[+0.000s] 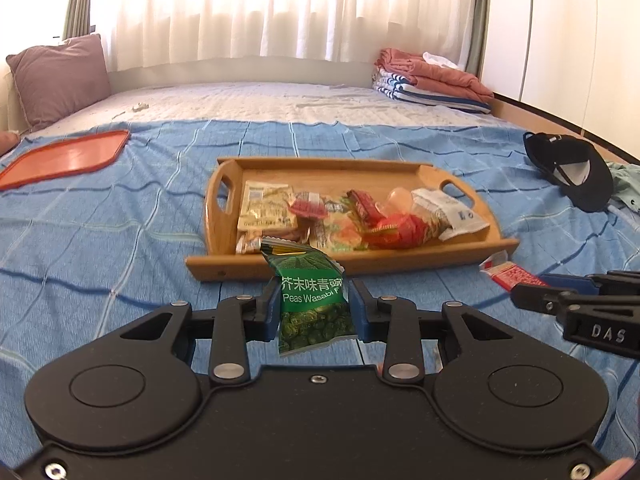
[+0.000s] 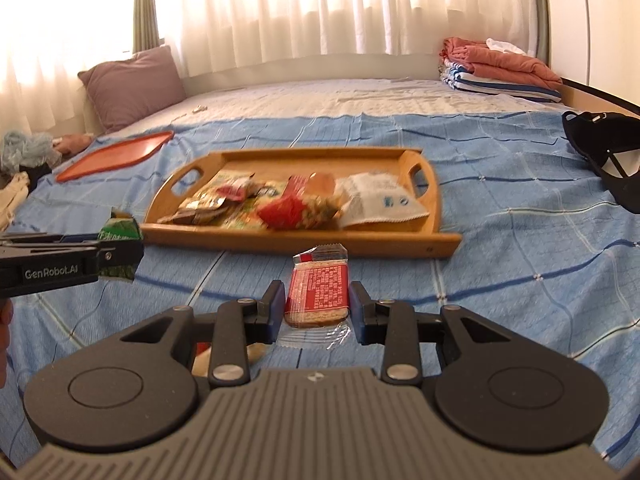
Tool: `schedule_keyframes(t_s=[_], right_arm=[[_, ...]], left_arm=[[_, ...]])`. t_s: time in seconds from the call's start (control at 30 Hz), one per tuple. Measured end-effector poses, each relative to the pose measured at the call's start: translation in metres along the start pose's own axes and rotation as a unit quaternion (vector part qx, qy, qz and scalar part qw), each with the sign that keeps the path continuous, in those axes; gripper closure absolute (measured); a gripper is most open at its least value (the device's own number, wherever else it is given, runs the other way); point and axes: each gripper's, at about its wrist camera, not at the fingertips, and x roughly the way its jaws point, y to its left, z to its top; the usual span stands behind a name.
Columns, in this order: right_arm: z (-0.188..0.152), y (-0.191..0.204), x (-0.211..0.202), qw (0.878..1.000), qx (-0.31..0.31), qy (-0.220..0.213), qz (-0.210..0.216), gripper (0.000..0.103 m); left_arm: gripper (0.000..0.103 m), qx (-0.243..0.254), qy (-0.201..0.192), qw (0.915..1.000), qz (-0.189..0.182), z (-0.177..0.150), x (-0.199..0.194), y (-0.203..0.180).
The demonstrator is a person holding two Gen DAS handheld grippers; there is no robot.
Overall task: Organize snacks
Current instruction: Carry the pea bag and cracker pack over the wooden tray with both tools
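Observation:
My left gripper (image 1: pixel 314 300) is shut on a green wasabi-pea packet (image 1: pixel 310 300), which stands upright between the blue pads, lifted off the blue bedspread. My right gripper (image 2: pixel 318 300) is shut on a red snack bar in clear wrap (image 2: pixel 319 290), also raised above the cover. Just ahead of both lies a wooden tray (image 1: pixel 352 262) (image 2: pixel 304 242) holding several snack packets. In the right wrist view the left gripper (image 2: pixel 120 254) shows at the left edge with the green packet (image 2: pixel 120 232). The right gripper (image 1: pixel 532 288) and the red bar (image 1: pixel 508 274) appear at the right edge of the left wrist view.
An orange lid or flat tray (image 1: pixel 64 158) lies at the far left on the bedspread. A black cap (image 1: pixel 572 168) rests at the right. A mauve pillow (image 1: pixel 60 76) and folded towels (image 1: pixel 432 80) sit at the back. Another snack shows under the right gripper's body (image 2: pixel 202 356).

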Motion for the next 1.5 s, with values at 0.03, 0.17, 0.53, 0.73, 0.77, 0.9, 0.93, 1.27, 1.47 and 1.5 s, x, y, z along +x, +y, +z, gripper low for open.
schedule_keyframes(t_s=[0.03,0.17,0.53,0.73,0.77,0.9,0.93,1.27,1.47,1.5], right_arm=[[0.003,-0.003,0.0,1.0,0.003,-0.001,0.0,0.064],[0.019,-0.011,0.004,1.0,0.006,-0.004,0.0,0.065],[0.048,-0.026,0.028,1.0,-0.001,0.015,0.005,0.055],[0.008,-0.019,0.031,0.994,-0.087,0.059,0.001,0.027],[0.001,-0.02,0.031,0.993,-0.097,0.067,-0.003,0.027],[-0.021,-0.026,0.03,0.989,-0.119,0.09,-0.004,0.026],[-0.025,-0.027,0.028,0.988,-0.124,0.094,-0.003,0.026],[-0.037,-0.037,0.027,0.989,-0.103,0.101,0.013,0.017],[-0.038,-0.048,0.03,0.991,-0.068,0.109,0.031,0.009],[-0.037,-0.048,0.032,0.99,-0.068,0.114,0.037,0.007]], left_arm=[[0.07,0.004,-0.001,1.0,0.001,0.003,0.001,-0.001],[0.07,0.001,-0.002,1.0,-0.003,0.019,0.009,0.0],[0.07,-0.003,-0.004,0.9999,-0.014,0.044,0.027,0.0],[0.07,0.014,0.008,0.9996,-0.023,0.025,0.024,-0.005],[0.07,0.013,0.011,0.9995,-0.025,0.022,0.024,-0.005],[0.07,0.02,0.014,0.9994,-0.026,0.014,0.019,-0.006],[0.07,0.021,0.015,0.9993,-0.026,0.012,0.018,-0.006],[0.07,0.024,0.025,0.999,-0.03,0.001,0.014,-0.009],[0.07,0.023,0.029,0.9989,-0.029,-0.003,0.013,-0.01],[0.07,0.023,0.029,0.9989,-0.029,-0.003,0.013,-0.01]])
